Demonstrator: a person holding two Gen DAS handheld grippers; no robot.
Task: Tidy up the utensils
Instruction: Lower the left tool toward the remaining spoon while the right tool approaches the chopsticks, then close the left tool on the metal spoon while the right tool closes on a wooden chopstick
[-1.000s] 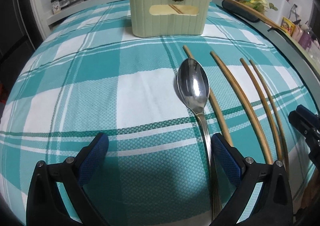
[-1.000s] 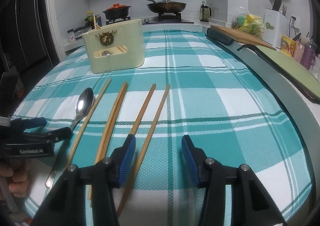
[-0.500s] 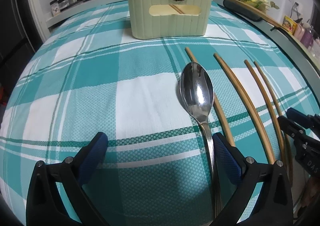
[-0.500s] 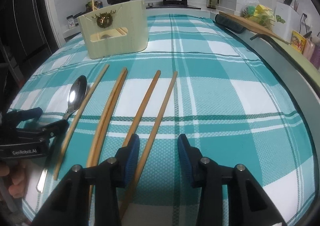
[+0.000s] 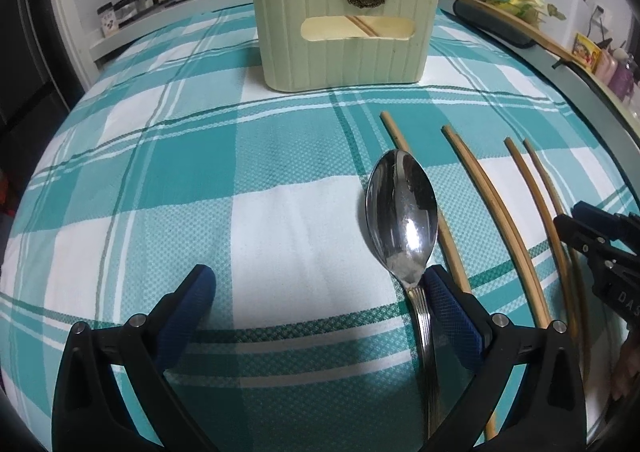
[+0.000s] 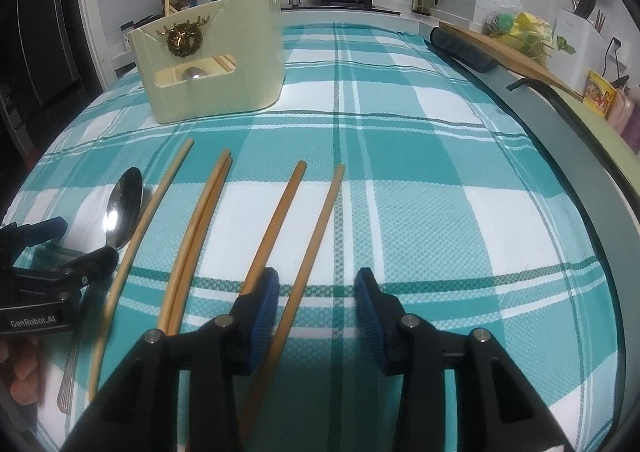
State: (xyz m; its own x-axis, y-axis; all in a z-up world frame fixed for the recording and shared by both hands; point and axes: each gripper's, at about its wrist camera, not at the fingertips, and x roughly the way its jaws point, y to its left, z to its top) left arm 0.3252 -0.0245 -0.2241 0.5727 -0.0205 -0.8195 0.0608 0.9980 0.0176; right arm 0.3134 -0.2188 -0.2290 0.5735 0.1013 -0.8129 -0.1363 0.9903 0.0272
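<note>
Left gripper (image 5: 316, 294) wide open, empty; spoon (image 5: 402, 218) handle at lower right, axis running up-frame beside right pad

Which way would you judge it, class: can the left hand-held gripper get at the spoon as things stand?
Probably yes. The left hand-held gripper stands open with the spoon handle just inside its right finger, nothing over it; only a chopstick lies close beside.
</note>
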